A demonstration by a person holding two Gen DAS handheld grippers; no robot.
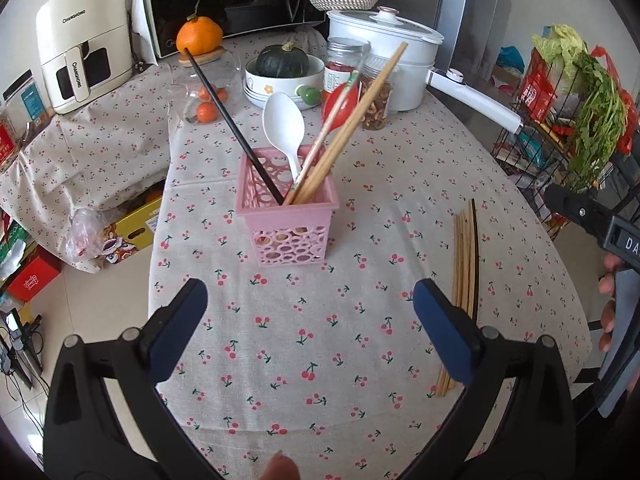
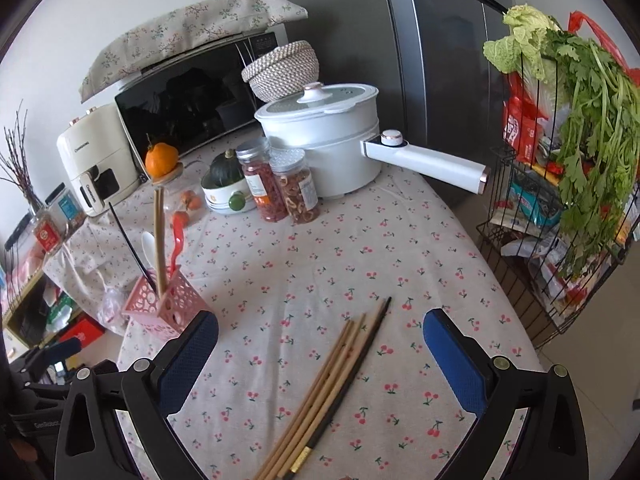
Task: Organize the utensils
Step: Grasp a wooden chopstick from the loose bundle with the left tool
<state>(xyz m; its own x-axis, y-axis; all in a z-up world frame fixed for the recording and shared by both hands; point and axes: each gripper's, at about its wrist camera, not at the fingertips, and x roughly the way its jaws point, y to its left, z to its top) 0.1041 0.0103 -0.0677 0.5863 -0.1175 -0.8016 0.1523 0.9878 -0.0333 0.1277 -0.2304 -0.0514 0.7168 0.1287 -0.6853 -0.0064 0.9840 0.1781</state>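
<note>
while loose on cloth, five chopsticks (image 2: 332,392)

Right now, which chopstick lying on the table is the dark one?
It is the black chopstick with a gold band near its end, lying at the edge of the loose bundle. The wooden chopsticks beside it are all pale tan.

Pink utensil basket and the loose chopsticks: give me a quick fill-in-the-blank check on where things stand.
1. The white spoon stands in the pink ____.
2. The loose chopsticks lie flat on the ____ beside the pink basket.
3. The right hand-held gripper has its jaws ____, with nothing held.
4. One chopstick in the basket is ____ in colour.

Missing words: basket; tablecloth; open; black
</note>
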